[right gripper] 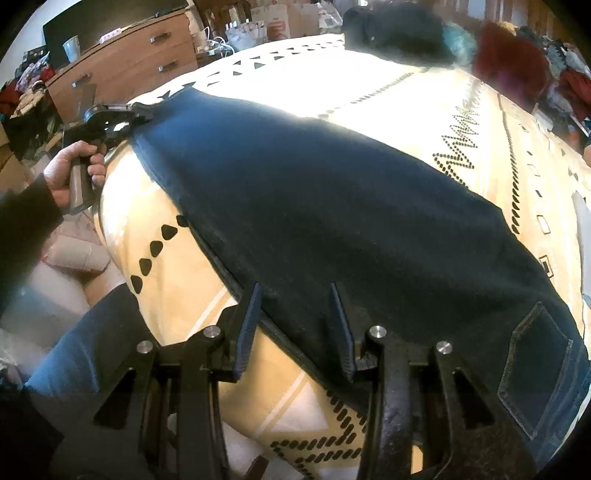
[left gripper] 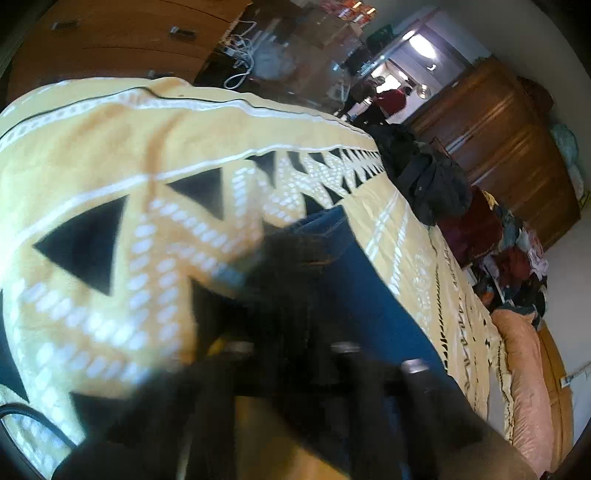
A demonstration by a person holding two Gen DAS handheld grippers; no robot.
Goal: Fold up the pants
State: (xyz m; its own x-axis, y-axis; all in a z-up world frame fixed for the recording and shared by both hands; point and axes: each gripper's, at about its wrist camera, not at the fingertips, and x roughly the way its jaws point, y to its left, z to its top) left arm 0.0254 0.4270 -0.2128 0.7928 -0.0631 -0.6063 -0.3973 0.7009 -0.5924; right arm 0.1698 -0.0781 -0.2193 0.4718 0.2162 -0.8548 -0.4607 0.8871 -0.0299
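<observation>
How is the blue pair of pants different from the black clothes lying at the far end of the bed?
The pants are dark blue denim, spread long and flat; the black clothes are bunched in a heap. The pants lie between the grippers; the black clothes sit far off, untouched. Both rest on the yellow patterned bedspread.

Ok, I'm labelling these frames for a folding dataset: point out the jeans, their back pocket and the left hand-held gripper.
jeans (right gripper: 332, 206), right wrist view, middle of the dark leg.
back pocket (right gripper: 535, 365), right wrist view, centre of the stitched patch.
left hand-held gripper (right gripper: 149, 110), right wrist view, its tips at the jeans' far end.

No legible text, labels, brands or numbers in either view.
</observation>
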